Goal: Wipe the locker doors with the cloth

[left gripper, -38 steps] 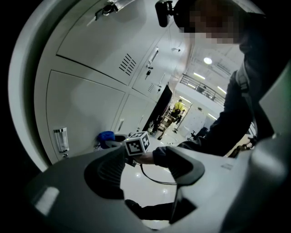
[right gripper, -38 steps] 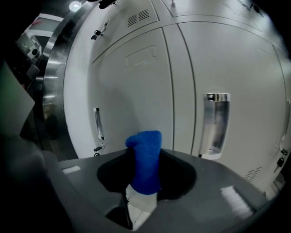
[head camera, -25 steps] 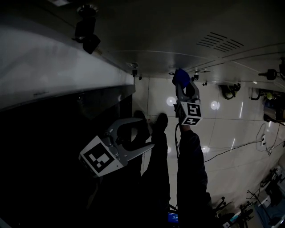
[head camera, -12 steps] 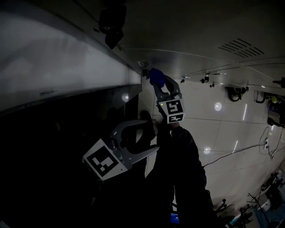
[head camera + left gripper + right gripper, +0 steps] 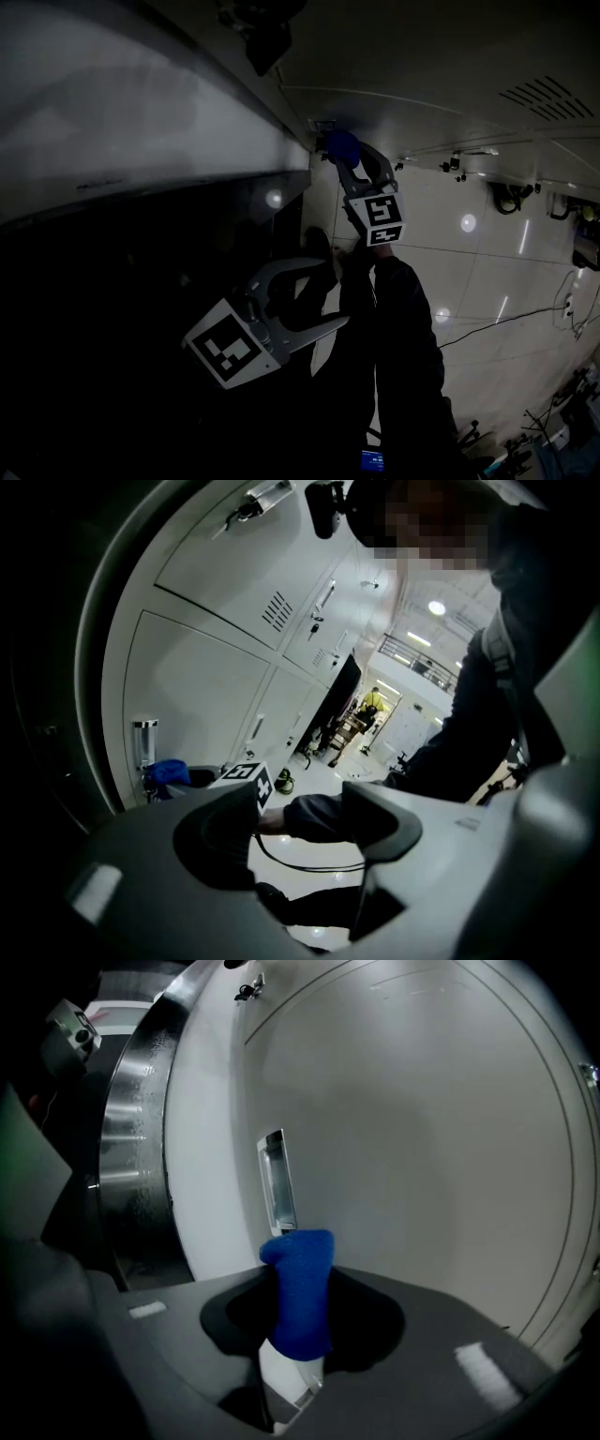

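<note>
The pale locker door (image 5: 422, 1147) fills the right gripper view, cut off at its edges and mostly lost in the dark head view. The right gripper (image 5: 300, 1335) clamps the blue cloth (image 5: 300, 1288) near the door's recessed handle (image 5: 275, 1185); whether they touch is unclear. The left gripper (image 5: 300, 822) has its jaws apart, with nothing between them.

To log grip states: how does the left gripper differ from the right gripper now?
The left gripper has its jaws apart and empty; the right gripper is shut on the blue cloth. The left gripper is held back from the locker door; the right gripper reaches close to it. Both are the same grey design.
</note>
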Tool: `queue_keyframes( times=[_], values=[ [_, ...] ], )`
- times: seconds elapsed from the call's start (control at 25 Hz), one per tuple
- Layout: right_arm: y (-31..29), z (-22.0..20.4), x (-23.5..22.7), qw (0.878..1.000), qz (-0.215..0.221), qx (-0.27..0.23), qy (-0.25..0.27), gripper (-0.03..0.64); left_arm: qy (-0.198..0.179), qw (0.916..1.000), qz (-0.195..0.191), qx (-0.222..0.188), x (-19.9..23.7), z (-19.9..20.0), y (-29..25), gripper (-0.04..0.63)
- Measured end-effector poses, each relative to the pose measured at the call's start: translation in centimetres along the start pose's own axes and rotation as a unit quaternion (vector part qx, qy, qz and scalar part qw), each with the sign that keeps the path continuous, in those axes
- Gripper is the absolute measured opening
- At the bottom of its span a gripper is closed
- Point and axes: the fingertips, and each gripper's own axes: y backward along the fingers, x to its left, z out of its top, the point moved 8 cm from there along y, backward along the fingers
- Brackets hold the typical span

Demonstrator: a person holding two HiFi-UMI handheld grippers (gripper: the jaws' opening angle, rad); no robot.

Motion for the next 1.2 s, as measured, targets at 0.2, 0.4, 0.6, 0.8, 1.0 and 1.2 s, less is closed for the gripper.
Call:
queue_keyframes(
  times=[0.2, 0.4, 0.6, 0.8, 1.0, 1.2],
  values=[
    [1.3, -0.5, -1.6, 1.0, -0.018, 0.004, 0.006, 0.121, -0.001, 1.0, -0.002, 0.002, -0.3, 0.0, -0.5, 0.264],
    [4.1, -1.9, -4.9, 0.998, -0.063, 0.016, 0.003, 0.121, -0.001, 1.0, -0.007, 0.003, -0.8, 0.0, -1.4, 0.264],
    [6.8, -3.4, -8.3, 0.992, -0.121, 0.028, -0.008, 0.121, -0.003, 0.9999, -0.011, 0.007, -1.0, -0.1, -2.3, 0.264],
    [8.9, -4.4, -10.7, 0.985, -0.165, 0.025, -0.042, 0.121, -0.005, 0.9999, -0.013, 0.01, -1.3, 0.0, -2.9, 0.264],
    [9.3, -4.8, -11.4, 0.983, -0.178, 0.028, -0.047, 0.121, -0.007, 0.9999, -0.01, 0.01, -1.6, -0.2, -3.0, 0.264],
    [9.6, -4.5, -11.3, 0.985, -0.163, 0.04, -0.025, 0.121, -0.005, 0.9999, -0.009, 0.005, -2.1, -0.7, -3.0, 0.264]
  ],
)
